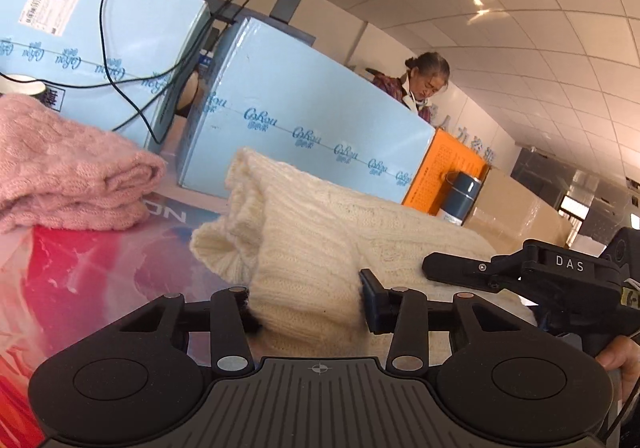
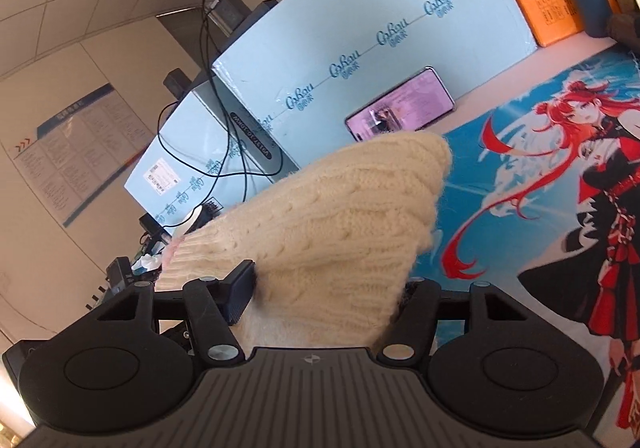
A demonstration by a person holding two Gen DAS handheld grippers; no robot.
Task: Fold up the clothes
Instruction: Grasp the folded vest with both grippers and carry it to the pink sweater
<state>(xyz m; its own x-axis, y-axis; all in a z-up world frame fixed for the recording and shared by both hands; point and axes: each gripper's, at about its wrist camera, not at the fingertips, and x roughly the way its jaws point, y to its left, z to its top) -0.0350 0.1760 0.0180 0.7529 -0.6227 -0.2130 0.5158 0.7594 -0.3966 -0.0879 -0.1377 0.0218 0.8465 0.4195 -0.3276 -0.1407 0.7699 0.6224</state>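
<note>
Gripping the bundled cream sweater [image 1: 320, 232], each hand-held gripper [image 1: 306, 300] [image 2: 324, 288] holds knit; pink sweater [image 1: 68, 172] looks folded on the desk [image 2: 520, 208], cream one seemingly mid-fold.

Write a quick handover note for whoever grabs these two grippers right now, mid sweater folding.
Left gripper: shut on the cream sweater.
Right gripper: shut on the same cream sweater, lifted above the anime mat.
Done: pink sweater lies folded on the mat's left side.
Left: finish folding the cream one and set it down, probably beside the pink one.
</note>
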